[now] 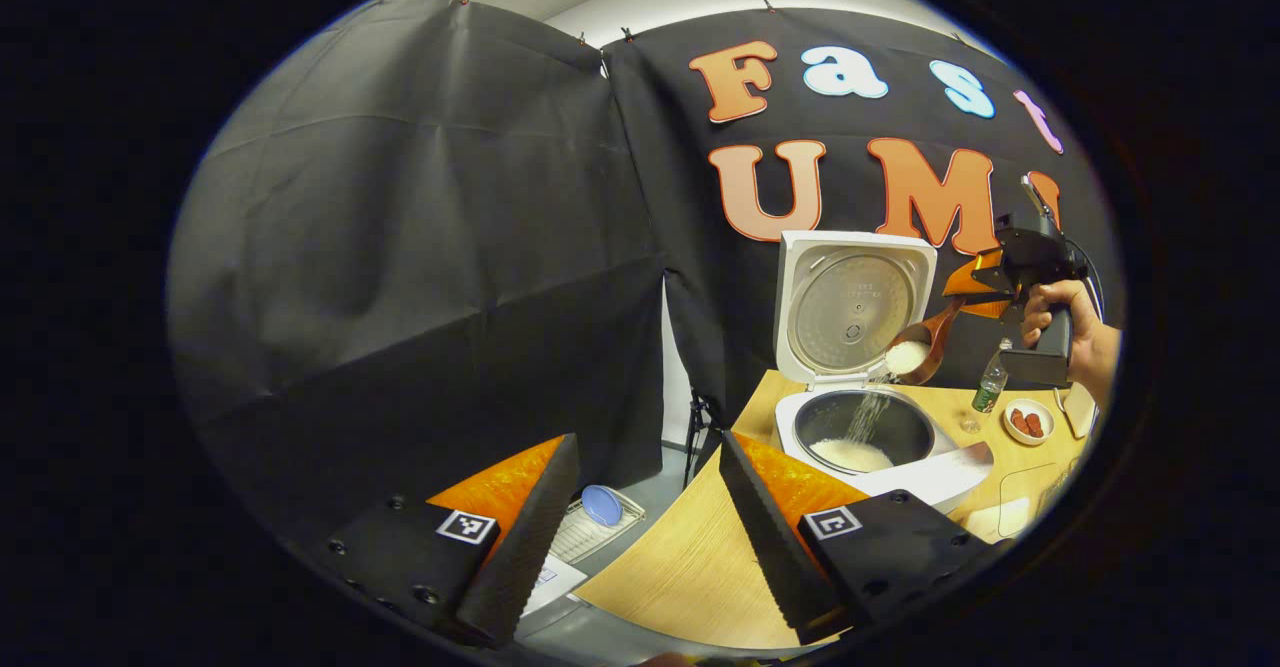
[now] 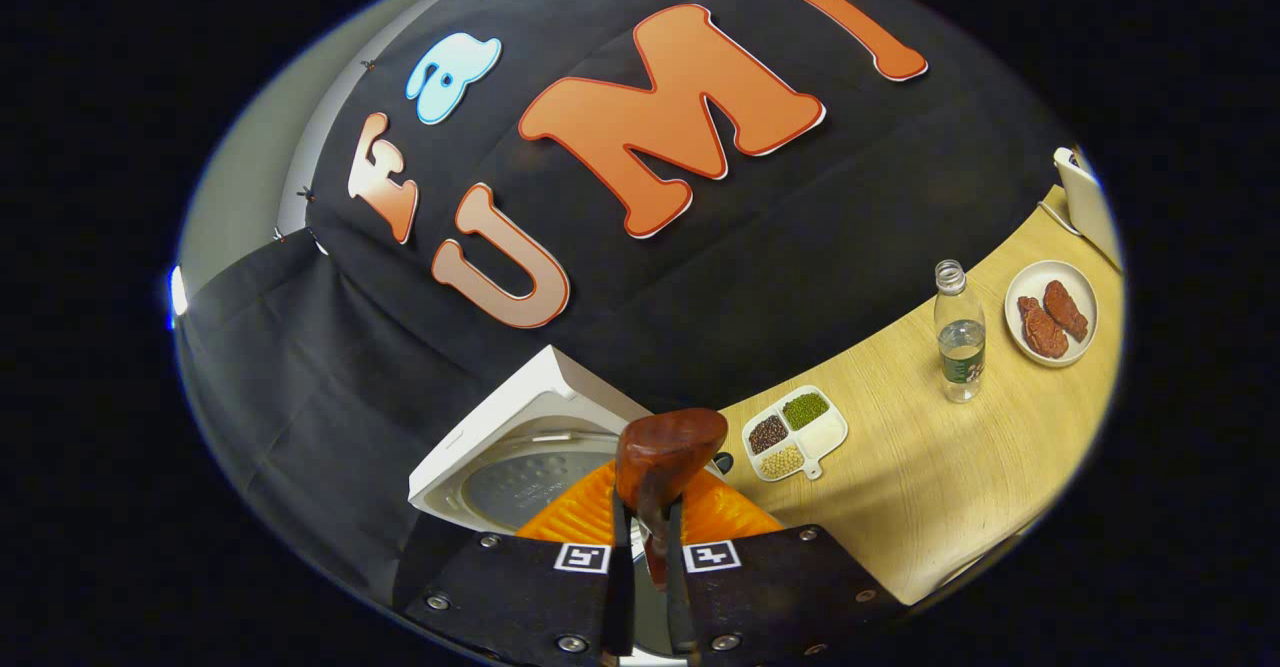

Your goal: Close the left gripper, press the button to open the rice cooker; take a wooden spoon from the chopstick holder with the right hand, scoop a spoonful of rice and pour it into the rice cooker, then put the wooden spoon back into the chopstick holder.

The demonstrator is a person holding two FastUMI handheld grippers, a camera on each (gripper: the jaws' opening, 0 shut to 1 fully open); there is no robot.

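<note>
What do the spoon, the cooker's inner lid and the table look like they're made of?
Spoon: wood, glossy reddish-brown, probably varnished. Inner lid: looks like dull grey metal with a brushed sheen. Table: pale wood grain, matte; could be laminate.

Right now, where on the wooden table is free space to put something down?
The bare wood between the divided white snack tray and the clear water bottle is free, and so is the near table edge before them. It is crowded around the open white rice cooker, where the right gripper pours rice.
</note>
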